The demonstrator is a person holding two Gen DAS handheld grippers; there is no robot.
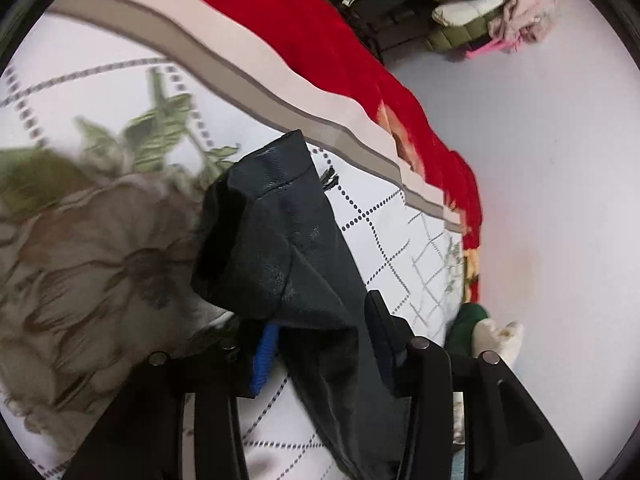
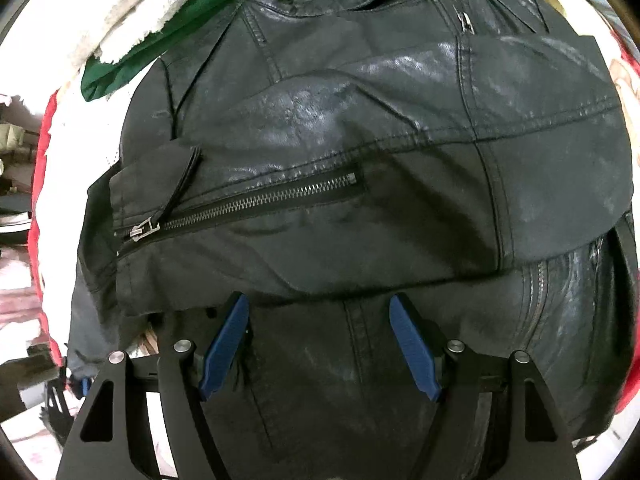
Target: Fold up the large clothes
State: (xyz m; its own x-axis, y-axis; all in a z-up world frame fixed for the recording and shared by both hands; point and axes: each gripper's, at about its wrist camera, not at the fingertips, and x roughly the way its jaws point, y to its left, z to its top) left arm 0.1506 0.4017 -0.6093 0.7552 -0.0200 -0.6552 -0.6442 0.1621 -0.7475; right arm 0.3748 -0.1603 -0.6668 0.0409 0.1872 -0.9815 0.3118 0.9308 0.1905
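Observation:
A black leather jacket [image 2: 360, 140] lies spread on the bed, collar at the top, one sleeve with a zipper [image 2: 248, 204] folded across its body. My right gripper [image 2: 320, 340] is open just above the jacket's lower part, holding nothing. In the left wrist view, my left gripper [image 1: 320, 344] is shut on a fold of the black jacket [image 1: 280, 232], lifted above the floral bed sheet [image 1: 100, 240]. The cloth hides most of the left gripper's blue pads [image 1: 264, 356].
A red blanket [image 1: 320, 40] runs along the bed's far edge beside a white wall. A pile of clothes [image 1: 480, 8] sits in the far corner. A green and white garment [image 2: 160, 32] lies beyond the jacket's collar.

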